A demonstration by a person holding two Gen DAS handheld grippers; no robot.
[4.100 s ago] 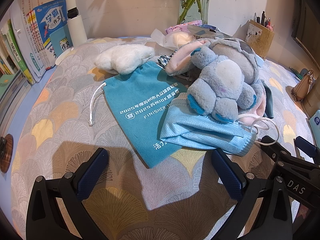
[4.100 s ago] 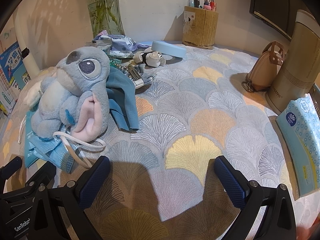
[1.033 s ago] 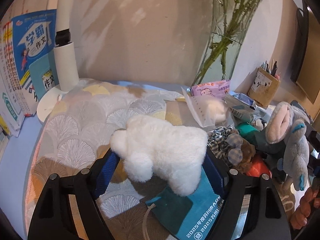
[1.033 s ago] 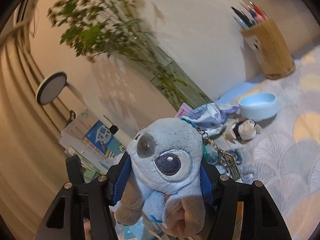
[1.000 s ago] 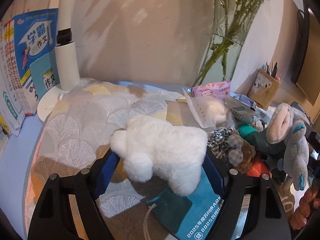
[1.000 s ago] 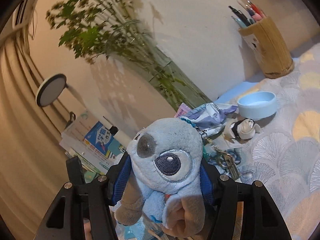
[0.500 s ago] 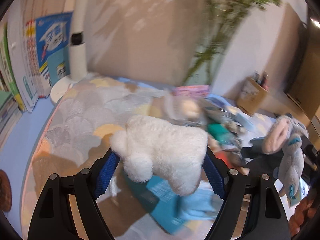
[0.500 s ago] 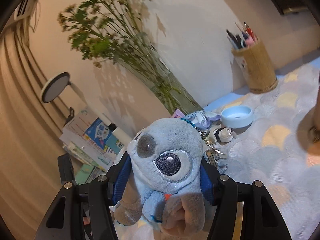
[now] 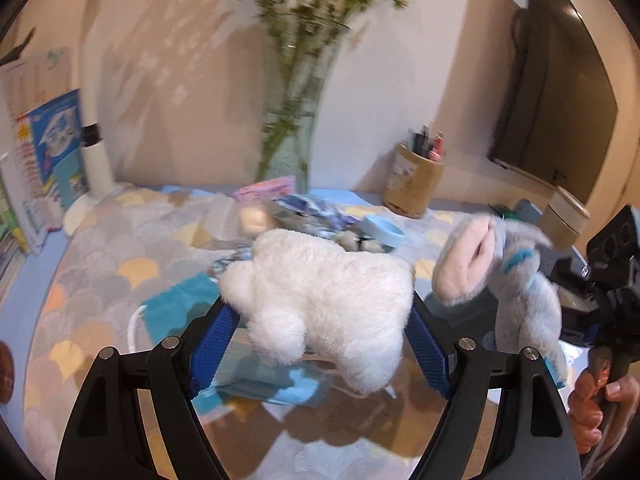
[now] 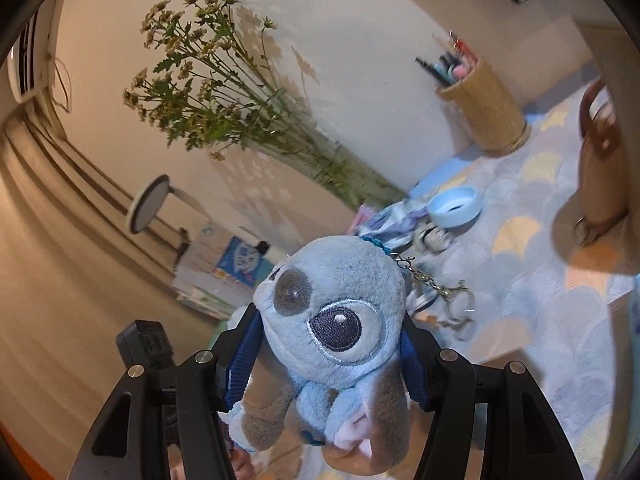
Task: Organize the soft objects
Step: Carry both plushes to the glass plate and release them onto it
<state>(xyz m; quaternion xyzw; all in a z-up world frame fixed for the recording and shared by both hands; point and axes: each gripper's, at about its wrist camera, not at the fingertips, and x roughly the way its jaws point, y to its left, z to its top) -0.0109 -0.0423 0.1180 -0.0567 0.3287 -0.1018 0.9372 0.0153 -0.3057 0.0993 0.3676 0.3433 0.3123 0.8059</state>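
Observation:
My left gripper (image 9: 320, 336) is shut on a fluffy white plush (image 9: 320, 292), held up above the patterned tabletop. My right gripper (image 10: 328, 360) is shut on a blue-grey big-eyed plush toy (image 10: 340, 324) with a metal keychain (image 10: 436, 288) dangling from its head. In the left wrist view that same blue-grey plush (image 9: 516, 280) hangs at the right, ears up, with the right gripper's body and a hand (image 9: 592, 408) behind it. A teal drawstring bag (image 9: 180, 304) and a light blue face mask (image 9: 272, 388) lie on the table under the white plush.
A glass vase with green stems (image 9: 292, 148), a wooden pen holder (image 9: 412, 188), a small blue dish (image 9: 382, 232), wrapped packets (image 9: 304, 204), a white lamp base (image 9: 96, 168) and books (image 9: 48, 148) stand along the back. A brown pouch (image 10: 600, 160) is at the right.
Both grippers have risen with their plush toys and drawn back from the clutter. The left view has swung right, so the pen holder and dark screen show; the right view has rolled.

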